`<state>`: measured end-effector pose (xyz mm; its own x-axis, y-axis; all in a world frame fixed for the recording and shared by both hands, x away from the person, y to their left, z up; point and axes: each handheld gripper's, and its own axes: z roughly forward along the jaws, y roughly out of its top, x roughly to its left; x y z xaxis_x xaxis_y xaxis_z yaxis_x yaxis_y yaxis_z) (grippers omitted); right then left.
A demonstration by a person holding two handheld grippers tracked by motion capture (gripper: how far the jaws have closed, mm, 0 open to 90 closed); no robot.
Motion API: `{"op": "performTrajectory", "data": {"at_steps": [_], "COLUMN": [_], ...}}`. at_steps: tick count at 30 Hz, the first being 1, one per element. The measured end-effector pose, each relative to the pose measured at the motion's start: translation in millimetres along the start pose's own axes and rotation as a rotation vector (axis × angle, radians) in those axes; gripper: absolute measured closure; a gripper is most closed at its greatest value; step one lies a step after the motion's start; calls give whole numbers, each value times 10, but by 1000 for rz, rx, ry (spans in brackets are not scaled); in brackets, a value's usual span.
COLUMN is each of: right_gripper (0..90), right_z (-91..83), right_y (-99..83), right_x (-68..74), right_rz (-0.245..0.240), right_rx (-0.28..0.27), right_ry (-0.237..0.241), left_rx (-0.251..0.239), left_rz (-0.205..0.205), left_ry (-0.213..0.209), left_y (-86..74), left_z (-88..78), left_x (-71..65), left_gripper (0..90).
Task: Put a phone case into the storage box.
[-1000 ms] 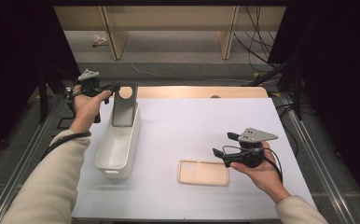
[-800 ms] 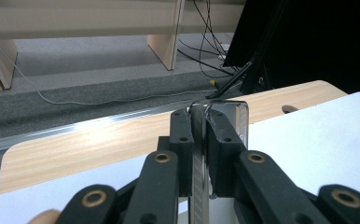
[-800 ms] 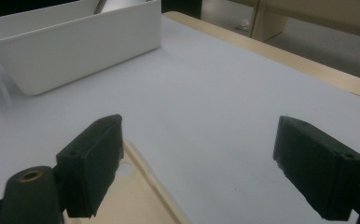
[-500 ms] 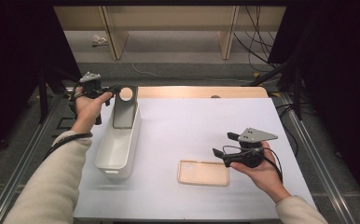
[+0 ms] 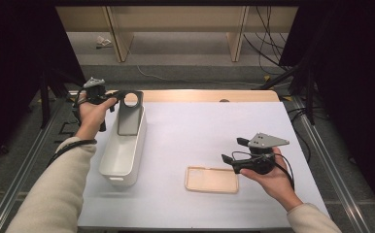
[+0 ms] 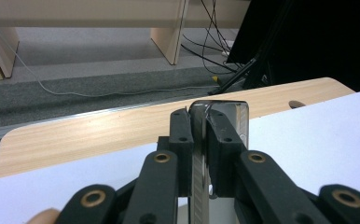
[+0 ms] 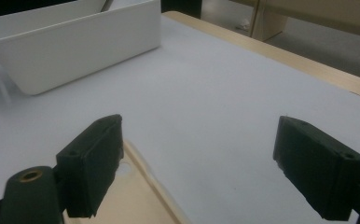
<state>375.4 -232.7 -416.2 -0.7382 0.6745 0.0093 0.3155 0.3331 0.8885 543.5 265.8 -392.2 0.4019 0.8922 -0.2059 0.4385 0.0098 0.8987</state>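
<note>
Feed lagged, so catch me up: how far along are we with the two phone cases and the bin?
Nothing lies flat in the white bin yet. In hand: left gripper clamps the grey case, upright at the bin's far end. Left: release it, then the beige case, on the table before the open right gripper.

This looks like a lab or recording studio rather than a home. A wooden table (image 5: pixel 200 95) covered by a white sheet (image 5: pixel 210 141) sits inside a frame of metal rails (image 5: pixel 20 189), with black curtains (image 5: pixel 346 58) on both sides, loose cables (image 5: pixel 263 43) across the grey floor (image 5: pixel 176 53), and plain wooden furniture legs (image 5: pixel 236 41) behind, probably benches.
</note>
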Motion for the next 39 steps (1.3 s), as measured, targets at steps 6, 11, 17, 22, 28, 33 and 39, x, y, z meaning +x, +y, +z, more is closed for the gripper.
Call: {"op": "performTrajectory", "data": {"at_steps": [6,11,17,22,28,33,39], "right_gripper": [169,169,168,168,168,168,168], "right_z": [3,6,2,4,4,3,4], "right_y": [-1,-1,-2,-2,-2,-1,-2], "right_x": [0,3,-4,-1,-2,-2,-2], "right_rz": [1,0,1,0,0,0,0], "right_rx": [0,1,1,1,1,1,1], "right_ry": [1,2,1,2,2,2,4], "left_rx": [0,8,17,24,35,43,51], "left_rz": [-1,3,7,10,17,21,27], "left_ry": [1,12,23,35,47,49,57], "left_y": [5,0,-9,-17,-29,-33,-30], "left_z": [9,29,48,63,70,88,109], "left_x": [4,10,24,33,50,60,59], "left_gripper": [807,796,782,772,762,753,744]}}
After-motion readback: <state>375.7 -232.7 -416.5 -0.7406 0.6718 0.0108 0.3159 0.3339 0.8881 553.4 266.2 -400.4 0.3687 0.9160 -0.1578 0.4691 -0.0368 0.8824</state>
